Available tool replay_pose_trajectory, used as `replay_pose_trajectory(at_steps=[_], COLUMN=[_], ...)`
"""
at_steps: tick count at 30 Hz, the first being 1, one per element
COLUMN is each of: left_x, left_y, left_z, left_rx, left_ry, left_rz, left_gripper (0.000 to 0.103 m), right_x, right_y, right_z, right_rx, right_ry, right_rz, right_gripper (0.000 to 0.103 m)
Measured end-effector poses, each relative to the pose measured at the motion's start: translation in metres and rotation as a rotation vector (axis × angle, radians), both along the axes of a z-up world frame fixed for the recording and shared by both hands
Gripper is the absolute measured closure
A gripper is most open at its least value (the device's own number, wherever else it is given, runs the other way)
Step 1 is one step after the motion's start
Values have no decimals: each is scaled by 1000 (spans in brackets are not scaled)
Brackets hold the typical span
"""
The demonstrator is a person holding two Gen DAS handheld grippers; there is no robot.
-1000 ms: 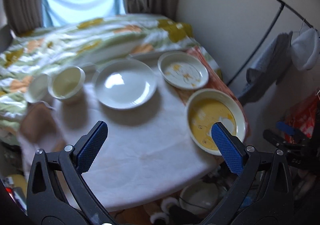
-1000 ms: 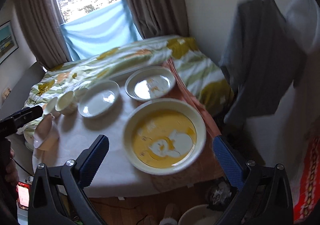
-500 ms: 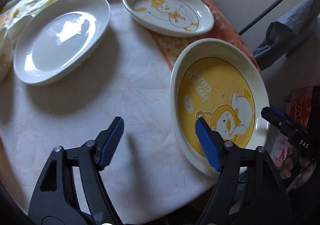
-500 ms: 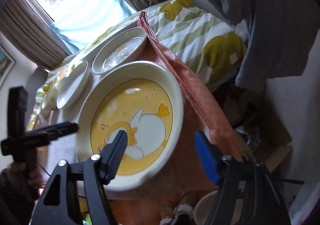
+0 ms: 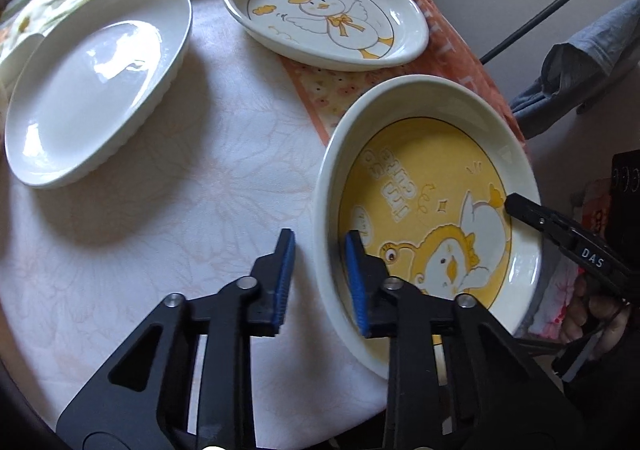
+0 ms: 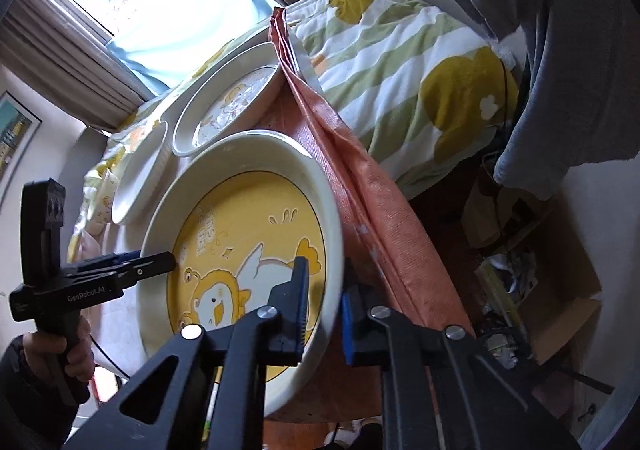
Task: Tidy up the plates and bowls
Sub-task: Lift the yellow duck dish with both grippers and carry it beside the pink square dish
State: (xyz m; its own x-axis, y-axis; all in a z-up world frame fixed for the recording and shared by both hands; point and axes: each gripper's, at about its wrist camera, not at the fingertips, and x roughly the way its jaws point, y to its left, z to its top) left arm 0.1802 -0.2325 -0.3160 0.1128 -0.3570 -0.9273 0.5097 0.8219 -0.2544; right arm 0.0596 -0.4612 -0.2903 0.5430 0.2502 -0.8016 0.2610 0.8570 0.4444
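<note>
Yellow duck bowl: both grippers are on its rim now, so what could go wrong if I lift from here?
1. The yellow duck bowl overhangs the table edge; an uneven lift could tip it off.
2. The left gripper and right gripper pinch only the thin glazed rim, so it may slip.
3. The white duck plate sits close behind; swinging forward could knock it.

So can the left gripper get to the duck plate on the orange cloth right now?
Probably not: the left gripper has just closed across the near rim of the yellow bowl, as has the right gripper. The duck plate lies unobstructed beyond.
</note>
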Motion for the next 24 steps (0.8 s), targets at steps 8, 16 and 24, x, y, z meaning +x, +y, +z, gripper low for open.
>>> replay_pose_trajectory(at_steps=[8, 16, 24], left_x=[-8, -18, -23], left_y=[-13, -14, 18], left_z=[5, 15, 42], left_rx=[54, 54, 30], left_ry=[-51, -89, -134], left_rz=[-17, -18, 105], left_gripper=[89, 89, 89], right_x=[7, 12, 19], right_y=[1, -5, 17], right_z=[1, 6, 33], right_rx=[-32, -62, -94], right_ry=[44, 65, 35], right_rz=[25, 32, 126], right_gripper=[93, 93, 92])
